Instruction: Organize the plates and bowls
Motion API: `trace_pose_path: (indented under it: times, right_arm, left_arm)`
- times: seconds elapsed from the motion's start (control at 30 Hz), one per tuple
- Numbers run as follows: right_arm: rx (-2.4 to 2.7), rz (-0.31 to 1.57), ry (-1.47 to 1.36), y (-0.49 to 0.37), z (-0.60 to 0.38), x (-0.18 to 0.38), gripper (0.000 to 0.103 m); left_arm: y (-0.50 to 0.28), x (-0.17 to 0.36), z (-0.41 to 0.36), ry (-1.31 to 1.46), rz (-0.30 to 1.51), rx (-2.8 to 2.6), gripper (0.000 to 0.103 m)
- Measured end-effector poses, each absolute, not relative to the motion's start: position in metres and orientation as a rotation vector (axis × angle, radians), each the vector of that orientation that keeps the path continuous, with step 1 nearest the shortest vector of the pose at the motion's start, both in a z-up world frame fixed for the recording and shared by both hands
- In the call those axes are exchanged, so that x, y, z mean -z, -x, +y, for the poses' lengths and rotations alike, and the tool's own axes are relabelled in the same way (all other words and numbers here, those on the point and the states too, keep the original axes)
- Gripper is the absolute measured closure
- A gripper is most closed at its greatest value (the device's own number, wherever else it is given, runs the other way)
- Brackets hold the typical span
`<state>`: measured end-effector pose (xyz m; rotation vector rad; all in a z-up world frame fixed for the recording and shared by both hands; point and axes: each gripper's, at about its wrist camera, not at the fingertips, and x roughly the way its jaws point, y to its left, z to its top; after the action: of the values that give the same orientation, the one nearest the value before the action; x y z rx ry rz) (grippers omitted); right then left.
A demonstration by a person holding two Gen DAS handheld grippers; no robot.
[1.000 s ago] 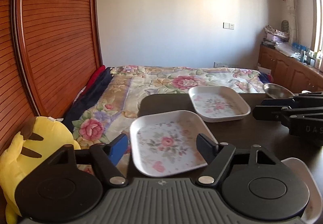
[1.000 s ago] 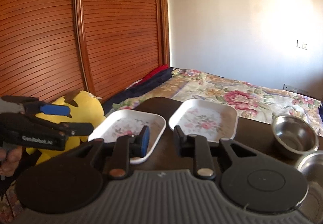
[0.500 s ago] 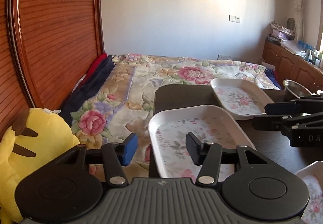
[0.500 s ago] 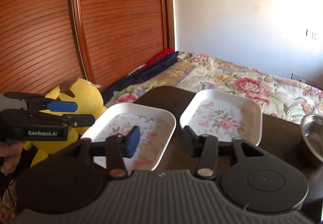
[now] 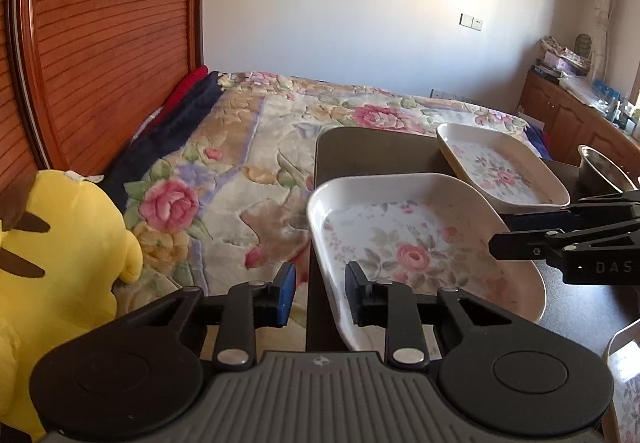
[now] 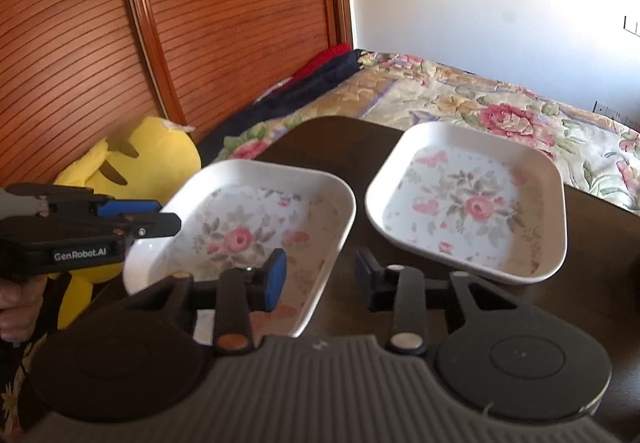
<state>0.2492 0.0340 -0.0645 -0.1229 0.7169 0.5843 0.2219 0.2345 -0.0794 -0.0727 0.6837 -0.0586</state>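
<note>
On the dark table (image 5: pixel 380 151) the near white floral square plate (image 5: pixel 420 243) lies between both grippers. My left gripper (image 5: pixel 320 295) straddles its left rim; the jaws are closing and the pads stand a little off the rim. In the right wrist view this gripper (image 6: pixel 160 215) comes in from the left. My right gripper (image 6: pixel 320 279) straddles the right rim of that plate (image 6: pixel 248 227), jaws also closing, pads clear of it. Its tips (image 5: pixel 504 233) show at the right. A second floral plate (image 5: pixel 504 171) (image 6: pixel 472 203) lies farther back.
A steel bowl (image 5: pixel 600 171) stands at the table's right, and a third plate's edge (image 5: pixel 624 383) shows at the lower right. A yellow plush toy (image 5: pixel 60 263) and a floral-quilted bed (image 5: pixel 260 163) lie left of the table. The slatted wooden wardrobe (image 6: pixel 200 23) stands behind.
Both grippers came forward and down onto the near plate, one at each side rim. The left jaws narrowed steadily. The right jaws widened, then narrowed a little.
</note>
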Motion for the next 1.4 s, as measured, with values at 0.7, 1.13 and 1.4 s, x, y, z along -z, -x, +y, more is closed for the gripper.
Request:
trace_pose_path:
  times: [0.7, 1.13, 1.4]
  right_arm:
    - [-0.617, 0.792, 0.08, -0.256, 0.034, 0.072, 0.085]
    - [-0.625, 0.733, 0.069, -0.238, 0.024, 0.055, 0.085]
    - [-0.614, 0.687, 0.064, -0.225, 0.009, 0.038, 0.085]
  left_arm:
    - [-0.218, 0.082, 0.228, 0.098, 0.689, 0.063, 0.087]
    - [-0.198, 0.061, 0.222, 0.067, 0.642, 0.059, 0.087]
    - [-0.185, 0.04, 0.207, 0.053, 0.601, 0.073, 0.087]
